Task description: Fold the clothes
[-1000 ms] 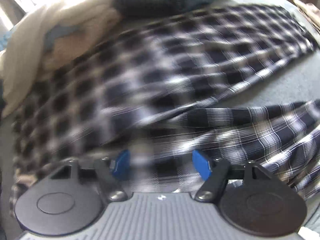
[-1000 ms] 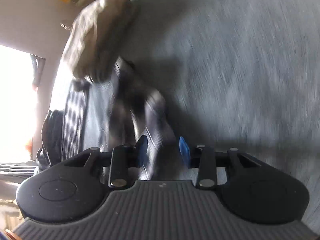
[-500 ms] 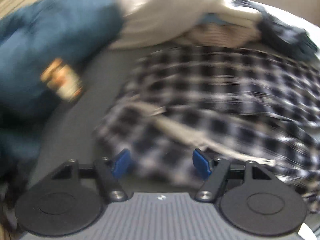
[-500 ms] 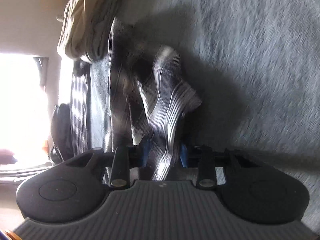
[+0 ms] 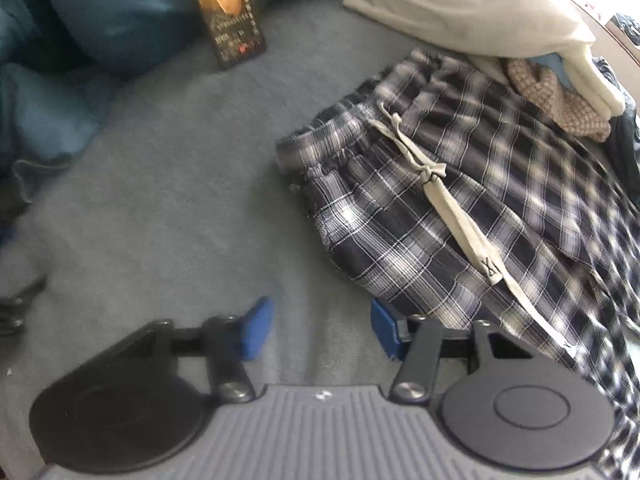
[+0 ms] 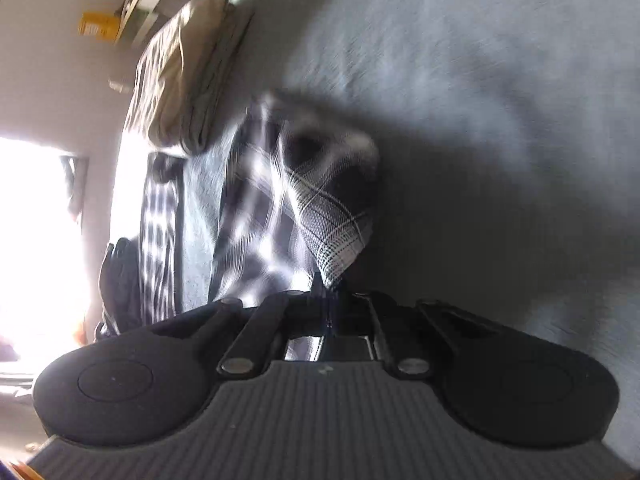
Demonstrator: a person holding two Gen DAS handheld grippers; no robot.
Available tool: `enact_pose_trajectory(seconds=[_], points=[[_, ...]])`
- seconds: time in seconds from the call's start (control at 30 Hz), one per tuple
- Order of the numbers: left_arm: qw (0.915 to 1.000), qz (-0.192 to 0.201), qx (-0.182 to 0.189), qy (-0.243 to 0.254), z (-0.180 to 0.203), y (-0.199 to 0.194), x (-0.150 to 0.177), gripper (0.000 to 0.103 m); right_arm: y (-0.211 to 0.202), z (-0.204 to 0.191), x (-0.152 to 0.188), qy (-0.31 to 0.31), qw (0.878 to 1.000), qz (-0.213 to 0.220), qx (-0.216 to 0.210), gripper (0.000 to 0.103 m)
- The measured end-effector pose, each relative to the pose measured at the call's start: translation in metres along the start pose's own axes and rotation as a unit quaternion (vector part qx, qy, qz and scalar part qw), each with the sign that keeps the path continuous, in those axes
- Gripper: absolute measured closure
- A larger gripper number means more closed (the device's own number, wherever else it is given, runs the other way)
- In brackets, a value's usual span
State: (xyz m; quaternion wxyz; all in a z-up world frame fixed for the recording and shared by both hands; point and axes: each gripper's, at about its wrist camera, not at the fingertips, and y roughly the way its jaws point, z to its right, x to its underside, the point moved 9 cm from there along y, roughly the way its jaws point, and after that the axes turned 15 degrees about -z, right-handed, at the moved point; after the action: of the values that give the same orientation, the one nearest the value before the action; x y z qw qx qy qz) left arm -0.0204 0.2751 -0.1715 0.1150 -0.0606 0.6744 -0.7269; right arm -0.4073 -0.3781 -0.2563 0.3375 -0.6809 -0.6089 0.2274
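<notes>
Dark plaid trousers [image 5: 460, 200] with a pale drawstring [image 5: 456, 216] lie on the grey bed cover, waistband toward the left, in the left wrist view. My left gripper [image 5: 320, 326] is open just short of the waistband's near corner, its right blue pad [image 5: 384, 332] at the cloth's edge and nothing between the fingers. In the right wrist view a plaid trouser end [image 6: 320, 208] rises from my right gripper [image 6: 330, 296], whose fingers are shut on that cloth.
A blue pillow [image 5: 128, 12] with a card [image 5: 228, 12] leaning on it sits at the back left. White, brown and dark clothes [image 5: 480, 16] are piled at the back right. A folded beige garment [image 6: 180, 76] lies beyond the trouser end. Grey bed cover [image 5: 180, 200] stretches left.
My left gripper swung left off the plaid cloth to the waistband corner, still open. My right gripper closed its fingers on the trouser end.
</notes>
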Motion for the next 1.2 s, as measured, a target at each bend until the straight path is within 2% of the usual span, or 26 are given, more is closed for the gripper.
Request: enact_pose_trajectory(seconds=[0.3, 0.4, 0.53, 0.57, 0.63, 0.73, 0.8, 0.9, 1.0, 1.07, 1.17, 1.2], points=[[0.9955, -0.045, 0.015, 0.082, 0.001, 0.032, -0.032, 0.048, -0.066, -0.023, 0.024, -0.011, 0.997, 0.069, 0.024, 0.103], [0.9925, -0.057, 0.024, 0.105, 0.000, 0.040, -0.037, 0.047, -0.075, -0.027, 0.032, -0.034, 0.993, 0.077, 0.081, 0.103], [0.9894, -0.072, 0.032, 0.122, 0.004, 0.053, -0.036, 0.047, -0.078, 0.016, 0.049, -0.020, 0.984, 0.066, 0.166, 0.103], [0.9887, -0.075, 0.034, 0.125, 0.003, 0.054, -0.035, 0.047, -0.078, 0.022, 0.050, -0.001, 0.984, 0.068, 0.167, 0.103], [0.9875, -0.072, 0.041, 0.134, 0.001, 0.051, -0.034, 0.046, -0.083, 0.009, 0.048, 0.006, 0.986, 0.079, 0.149, 0.103], [0.9859, -0.059, 0.044, 0.150, -0.004, 0.045, -0.031, 0.040, -0.099, -0.034, 0.043, -0.054, 0.984, 0.111, 0.126, 0.103], [0.9837, -0.060, 0.043, 0.164, -0.005, 0.045, -0.025, 0.040, -0.099, -0.047, 0.039, -0.089, 0.979, 0.122, 0.136, 0.103], [0.9807, -0.063, 0.038, 0.181, -0.007, 0.047, -0.015, 0.040, -0.081, -0.021, 0.043, -0.083, 0.975, 0.098, 0.180, 0.103], [0.9800, -0.065, 0.039, 0.184, -0.008, 0.049, -0.006, 0.040, -0.048, 0.034, 0.049, -0.044, 0.968, 0.043, 0.245, 0.100], [0.9808, -0.061, 0.037, 0.181, -0.009, 0.047, -0.004, 0.040, -0.039, 0.069, 0.055, 0.011, 0.966, 0.022, 0.256, 0.098], [0.9852, -0.039, 0.042, 0.162, -0.015, 0.039, -0.011, 0.040, -0.048, 0.079, 0.063, 0.058, 0.978, 0.049, 0.195, 0.096], [0.9874, -0.033, 0.047, 0.147, -0.018, 0.037, -0.015, 0.040, -0.052, 0.072, 0.066, 0.057, 0.981, 0.054, 0.178, 0.095]])
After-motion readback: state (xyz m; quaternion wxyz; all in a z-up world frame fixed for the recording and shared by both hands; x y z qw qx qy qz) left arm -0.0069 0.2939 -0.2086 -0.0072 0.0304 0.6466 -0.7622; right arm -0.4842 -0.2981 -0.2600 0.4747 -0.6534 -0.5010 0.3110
